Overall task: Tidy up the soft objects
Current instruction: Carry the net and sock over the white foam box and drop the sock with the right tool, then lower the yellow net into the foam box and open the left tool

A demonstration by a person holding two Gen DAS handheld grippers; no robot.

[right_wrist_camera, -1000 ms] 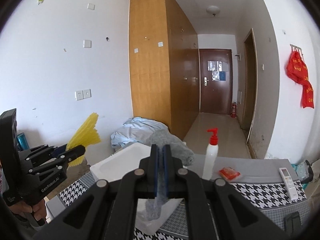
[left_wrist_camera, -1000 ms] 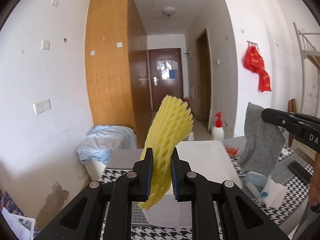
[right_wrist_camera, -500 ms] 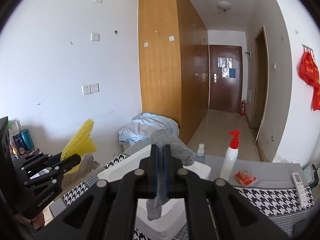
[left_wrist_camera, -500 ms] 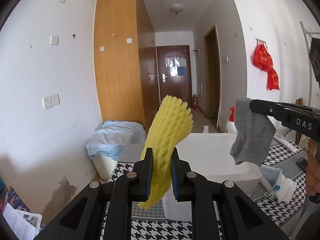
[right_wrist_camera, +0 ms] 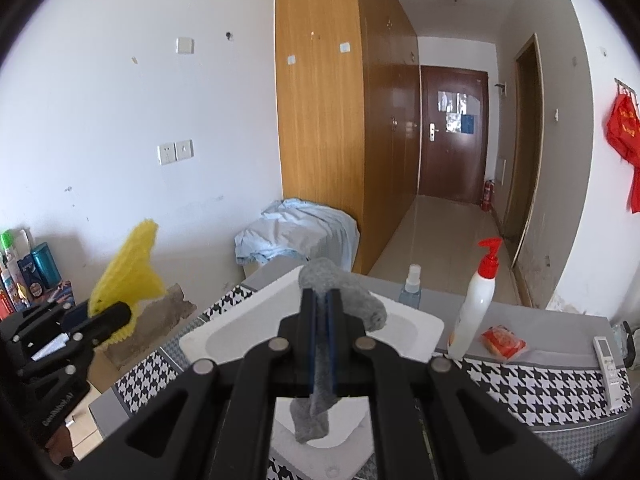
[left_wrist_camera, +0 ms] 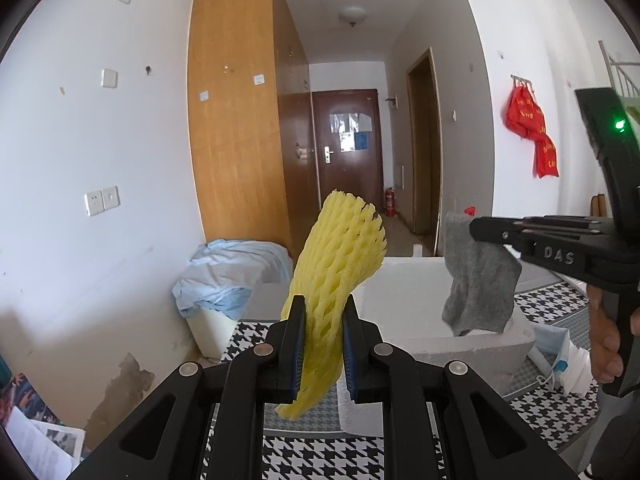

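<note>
My left gripper (left_wrist_camera: 322,308) is shut on a yellow foam fruit net (left_wrist_camera: 340,256), which stands up between its blue pads and droops below them. A grey sock (right_wrist_camera: 320,380) hangs from my right gripper (right_wrist_camera: 321,304), pinched flat between the pads. In the left wrist view the same grey sock (left_wrist_camera: 476,280) dangles over the white foam box (left_wrist_camera: 408,292), with the right gripper (left_wrist_camera: 480,229) coming in from the right. The white foam box (right_wrist_camera: 424,330) lies open on the houndstooth table, directly under the sock. At the left of the right wrist view, the left gripper (right_wrist_camera: 120,312) holds the yellow foam net (right_wrist_camera: 128,272) beside the box.
A white pump bottle with a red top (right_wrist_camera: 478,300), a small spray bottle (right_wrist_camera: 412,288), a red packet (right_wrist_camera: 502,342) and a remote (right_wrist_camera: 608,364) sit on the table behind and right of the box. A face mask (left_wrist_camera: 560,360) lies right of the box. Blue cloth (right_wrist_camera: 296,232) covers a bin beyond.
The right gripper has carried the grey sock leftward, from beside the foam box to over it. The left gripper still holds the yellow net in about the same place.
</note>
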